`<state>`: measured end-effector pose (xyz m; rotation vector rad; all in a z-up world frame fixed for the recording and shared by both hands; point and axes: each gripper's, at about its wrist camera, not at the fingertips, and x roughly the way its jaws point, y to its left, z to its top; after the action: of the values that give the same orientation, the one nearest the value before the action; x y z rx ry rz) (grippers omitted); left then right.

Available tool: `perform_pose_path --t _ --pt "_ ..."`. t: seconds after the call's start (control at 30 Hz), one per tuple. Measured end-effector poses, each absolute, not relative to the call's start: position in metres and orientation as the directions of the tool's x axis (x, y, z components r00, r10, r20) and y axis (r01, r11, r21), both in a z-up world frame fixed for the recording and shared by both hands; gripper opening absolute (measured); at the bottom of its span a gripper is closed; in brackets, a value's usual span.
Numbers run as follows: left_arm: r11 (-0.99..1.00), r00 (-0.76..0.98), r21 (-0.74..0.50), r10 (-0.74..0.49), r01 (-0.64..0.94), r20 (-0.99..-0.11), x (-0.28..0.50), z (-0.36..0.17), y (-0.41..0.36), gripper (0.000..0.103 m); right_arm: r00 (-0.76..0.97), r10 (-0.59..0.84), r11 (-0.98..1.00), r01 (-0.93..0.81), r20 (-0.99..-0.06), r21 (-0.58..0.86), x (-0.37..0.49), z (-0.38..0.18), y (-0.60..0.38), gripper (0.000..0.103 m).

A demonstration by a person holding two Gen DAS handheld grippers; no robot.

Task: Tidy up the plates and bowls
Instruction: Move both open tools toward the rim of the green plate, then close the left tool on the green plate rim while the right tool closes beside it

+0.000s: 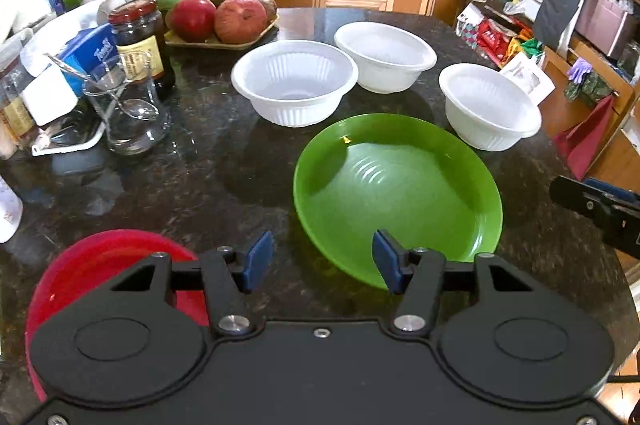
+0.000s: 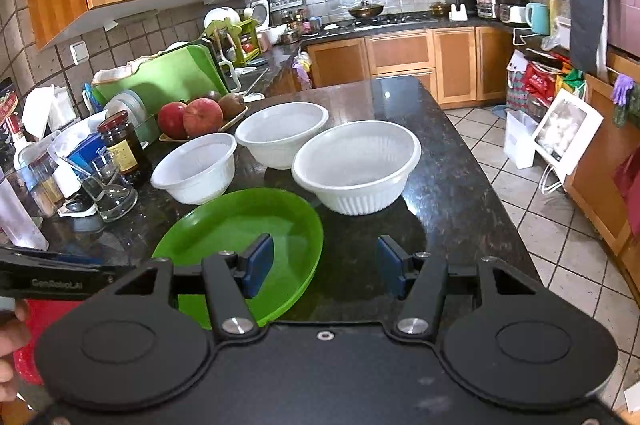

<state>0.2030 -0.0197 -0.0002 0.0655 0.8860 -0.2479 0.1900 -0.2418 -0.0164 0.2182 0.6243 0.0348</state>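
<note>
The left gripper (image 1: pixel 322 261) has its jaws moderately wide with nothing between the blue pads, hanging above dark speckled stone. The right gripper (image 2: pixel 326 265) is the same: jaws apart and empty.

Just beyond the left jaws lies a glossy green plate (image 1: pixel 396 193), shallow and oval in this lens, with faint concentric ridges at its centre. Past it stand three white bowls with ribbed plastic walls and rolled rims: a left bowl (image 1: pixel 294 85), a far bowl (image 1: pixel 386 55) and a right bowl (image 1: pixel 490 105), close together but apart from the plate.

The left wrist view alone shows most of a red plate (image 1: pixel 116 265), smooth and round, under the gripper body at the near left; the right wrist view gives only a sliver of it.

The right wrist view alone shows the desk (image 2: pixel 452 185) ending in a straight right edge above tiled floor, with bare polished stone right of the bowls. Jars, a glass and a fruit tray (image 1: pixel 224 43) crowd the left side.
</note>
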Motion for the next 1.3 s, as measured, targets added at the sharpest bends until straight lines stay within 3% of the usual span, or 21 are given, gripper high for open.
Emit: perform_pose_path --t 0.57,1.3 --pt "0.990 0.537 -0.022 -0.095 0.141 -0.838 0.243 -0.018 -0.038 0.060 0.710 0.234 0.963 -0.076 -0.664 0.258 0.251 -0.046 -0.244 0.054" --pt "0.991 0.492 -0.033 -0.094 0.133 -0.865 0.267 -0.030 -0.036 0.043 0.650 0.252 0.964 -0.109 -0.716 0.241 0.282 -0.064 -0.237 0.026"
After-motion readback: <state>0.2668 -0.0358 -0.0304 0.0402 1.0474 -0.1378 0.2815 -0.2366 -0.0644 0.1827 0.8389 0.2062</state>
